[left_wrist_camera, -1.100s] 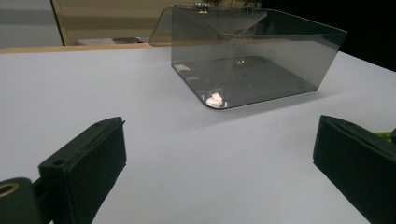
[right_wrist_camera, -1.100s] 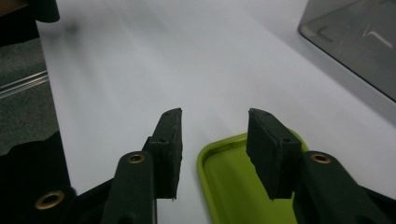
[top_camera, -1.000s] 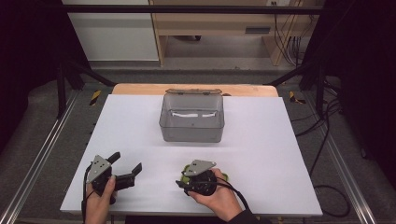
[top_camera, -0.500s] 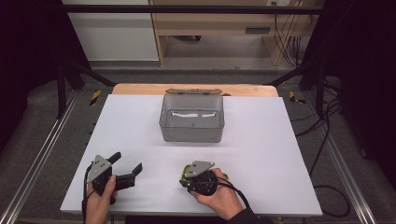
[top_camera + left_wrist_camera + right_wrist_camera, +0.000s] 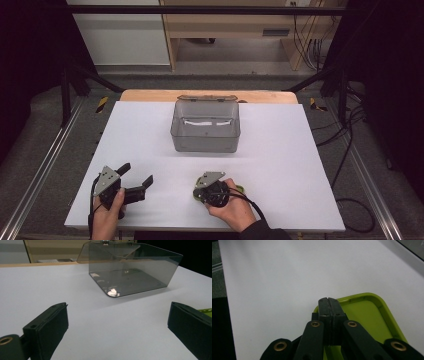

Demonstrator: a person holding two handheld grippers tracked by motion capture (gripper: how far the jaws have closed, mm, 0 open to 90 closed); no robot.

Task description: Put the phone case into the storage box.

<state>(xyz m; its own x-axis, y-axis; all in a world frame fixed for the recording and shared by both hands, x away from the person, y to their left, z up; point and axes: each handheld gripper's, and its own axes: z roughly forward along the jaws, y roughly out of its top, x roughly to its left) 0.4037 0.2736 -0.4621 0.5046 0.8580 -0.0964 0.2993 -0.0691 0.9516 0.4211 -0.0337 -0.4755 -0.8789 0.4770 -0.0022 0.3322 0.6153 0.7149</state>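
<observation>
In the right gripper view, the right gripper [image 5: 328,301] has just been closing, and now its 2 black jaws are pressed together on the rim of a green lid [image 5: 367,317], low in the middle of the frame. In the high view that lid [image 5: 239,189] peeks out beside the person's right hand [image 5: 231,206] at the bottom center. The left gripper [image 5: 134,175] sits at the lower left with its jaws wide and nothing between them. A clear grey box [image 5: 205,126] stands in the middle of the white table [image 5: 280,150], well apart from both grippers

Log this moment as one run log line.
right tool: just closed on green tray rim | left tool: open, idle | clear box: lid open
</observation>
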